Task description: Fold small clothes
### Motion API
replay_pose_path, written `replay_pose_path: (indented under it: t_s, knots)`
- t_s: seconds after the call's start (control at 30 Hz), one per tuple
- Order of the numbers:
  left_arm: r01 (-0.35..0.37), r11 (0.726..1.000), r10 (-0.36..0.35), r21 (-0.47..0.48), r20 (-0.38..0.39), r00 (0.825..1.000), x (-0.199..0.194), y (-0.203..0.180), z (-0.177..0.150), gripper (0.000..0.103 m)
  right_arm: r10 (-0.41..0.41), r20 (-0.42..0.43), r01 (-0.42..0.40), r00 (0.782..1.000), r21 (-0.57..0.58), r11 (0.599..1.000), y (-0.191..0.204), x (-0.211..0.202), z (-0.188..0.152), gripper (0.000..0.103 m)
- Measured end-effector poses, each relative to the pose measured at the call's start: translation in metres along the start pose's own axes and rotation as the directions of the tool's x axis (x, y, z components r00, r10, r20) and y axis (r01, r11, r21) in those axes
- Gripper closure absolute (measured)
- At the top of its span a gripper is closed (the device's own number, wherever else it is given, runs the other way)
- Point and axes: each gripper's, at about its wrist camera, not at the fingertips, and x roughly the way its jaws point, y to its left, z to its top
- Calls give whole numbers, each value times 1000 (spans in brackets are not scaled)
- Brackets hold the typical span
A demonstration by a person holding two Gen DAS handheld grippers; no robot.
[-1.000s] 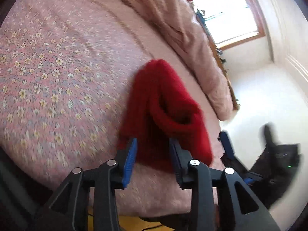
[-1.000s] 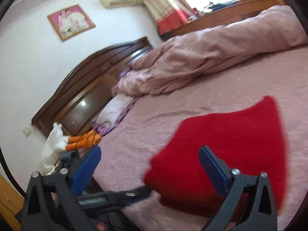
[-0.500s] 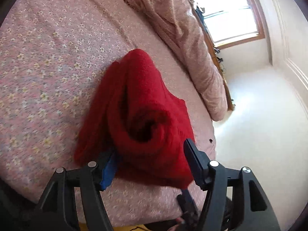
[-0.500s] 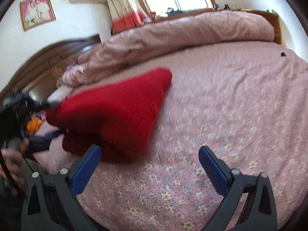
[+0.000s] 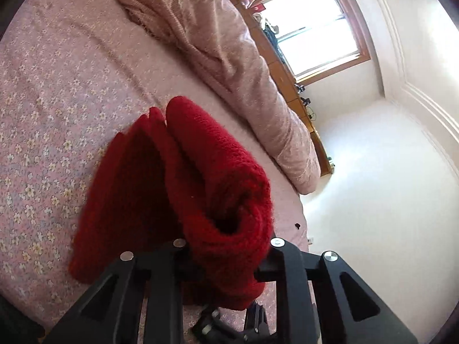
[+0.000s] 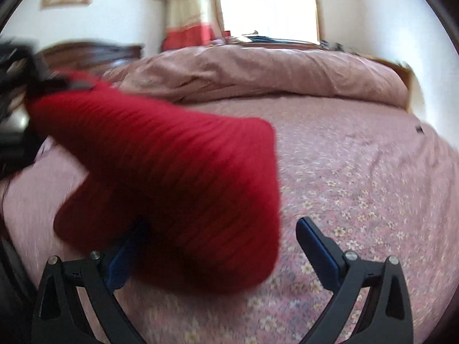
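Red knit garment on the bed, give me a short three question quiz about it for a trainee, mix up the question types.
1. True or false: the left gripper is clamped on the red knit garment.
2. What lies under the garment? A) the flowered bedsheet B) a wooden desk C) a bare floor
3. Fill in: the right gripper is ____, with the garment's corner between its fingers but not pinched.

Key: 1 true. 2 A. 3 open. The left jaws have just been closing on a bunched roll of the knit, while the pink duvet lies heaped at the far side.
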Motion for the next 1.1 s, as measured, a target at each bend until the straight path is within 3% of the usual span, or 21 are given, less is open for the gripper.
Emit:
replay_pose_path:
  t_s: [0.1, 0.17, 0.23, 0.33, 0.57, 0.67, 0.73, 0.8, 0.83, 0.87, 0.9, 0.97, 1.0, 1.03, 1.1]
  knots:
    - [-18, 1000, 18, -9, 29, 999, -4, 9, 1, 89, -31, -24, 33, 999, 130, 991, -27, 13, 0, 0]
    - [-73, 997, 73, 12, 57, 996, -12, 21, -5, 90, 56, -63, -40, 996, 226, 973, -51, 18, -10, 0]
    - [-141, 990, 139, 30, 53, 989, -10, 36, -16, 90, 87, -50, -75, 995, 205, 976, -57, 9, -14, 0]
    - [-190, 981, 189, 40, 18, 982, -6, 53, -35, 89, 61, -66, -48, 996, 190, 981, -61, -2, -23, 0]
    - [-194, 980, 192, 33, 49, 980, -8, 66, -32, 87, 39, -116, -21, 993, 157, 987, -61, -16, -26, 0]
    - [-242, 965, 240, 97, 35, 970, -1, 61, -34, 81, 6, -109, 9, 994, 136, 991, -64, -25, -26, 0]
    - [-227, 967, 225, 115, 30, 974, -7, 57, -40, 78, -4, -137, 27, 991, 163, 986, -74, -30, -25, 0]
    - [-222, 969, 223, 105, -2, 975, -16, 57, -41, 75, -15, -227, 68, 974, 224, 972, -84, -30, -22, 14]
    - [-209, 972, 212, 105, -18, 977, -22, 57, -40, 75, -2, -246, 68, 969, 262, 963, -90, -33, -20, 31]
    - [-193, 976, 196, 105, -22, 980, -30, 56, -38, 75, 19, -248, 56, 969, 291, 955, -95, -38, -17, 40]
    - [-183, 978, 184, 101, -2, 983, -41, 54, -35, 75, 27, -246, 52, 969, 306, 951, -99, -43, -12, 43]
    - [-202, 971, 196, 129, 57, 979, -61, 42, -30, 75, 45, -193, 17, 980, 308, 951, -99, -55, 1, 68]
    - [-216, 965, 205, 147, 85, 975, -67, 36, -28, 75, 44, -179, 11, 983, 295, 956, -96, -57, 7, 75]
    - [-261, 949, 238, 177, 142, 961, -78, 25, -27, 75, 48, -155, -5, 987, 267, 964, -90, -58, 18, 86]
    - [-299, 931, 262, 208, 187, 947, -82, 8, -25, 75, 84, -88, -65, 993, 199, 978, -74, -60, 37, 90]
